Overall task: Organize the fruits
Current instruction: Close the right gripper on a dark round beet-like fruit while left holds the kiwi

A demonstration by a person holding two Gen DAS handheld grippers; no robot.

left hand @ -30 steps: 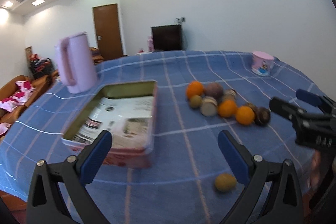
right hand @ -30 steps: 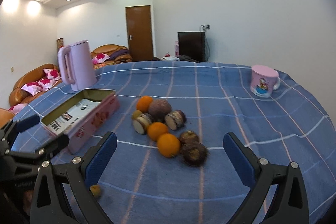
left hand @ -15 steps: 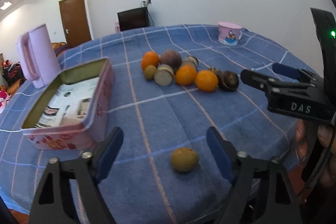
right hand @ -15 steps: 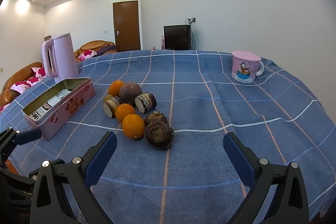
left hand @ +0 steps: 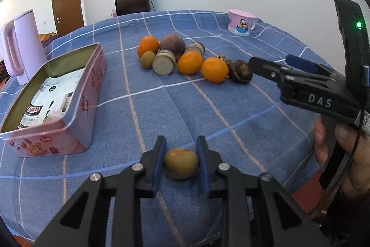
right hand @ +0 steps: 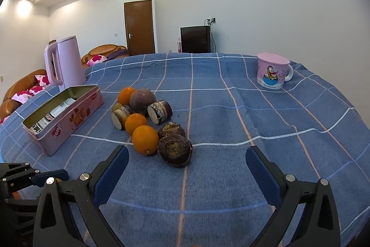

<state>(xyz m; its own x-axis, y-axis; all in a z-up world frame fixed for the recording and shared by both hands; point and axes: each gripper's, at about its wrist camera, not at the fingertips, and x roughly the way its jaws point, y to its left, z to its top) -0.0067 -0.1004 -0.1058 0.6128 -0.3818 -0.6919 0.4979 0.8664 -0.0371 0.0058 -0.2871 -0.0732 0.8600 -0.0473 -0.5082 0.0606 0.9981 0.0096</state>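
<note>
A small brown-green fruit (left hand: 181, 163) lies alone on the blue checked cloth near the table's front edge. My left gripper (left hand: 180, 141) is closing on it, both blue pads against its sides. Farther back sits a pile of fruit (left hand: 189, 59): three oranges, a round purple fruit, a second small green-brown fruit, cut root pieces and two dark brown bulbs. In the right wrist view my right gripper (right hand: 187, 168) stands open just short of the nearest dark bulb (right hand: 175, 149) and orange (right hand: 145, 139), with nothing between its fingers. An open pink tin (left hand: 89, 94) stands to the left.
A pink kettle (left hand: 22, 45) stands behind the tin and a pink cartoon mug (left hand: 240, 22) at the far right. A hand (left hand: 342, 149) holds the right gripper's handle at the table's right edge. The left gripper (right hand: 34, 175) shows low left in the right wrist view.
My left gripper sank and tipped down toward the lone fruit, and its jaws went from wide open to closed around it. The right gripper stays open and has edged closer to the pile.
</note>
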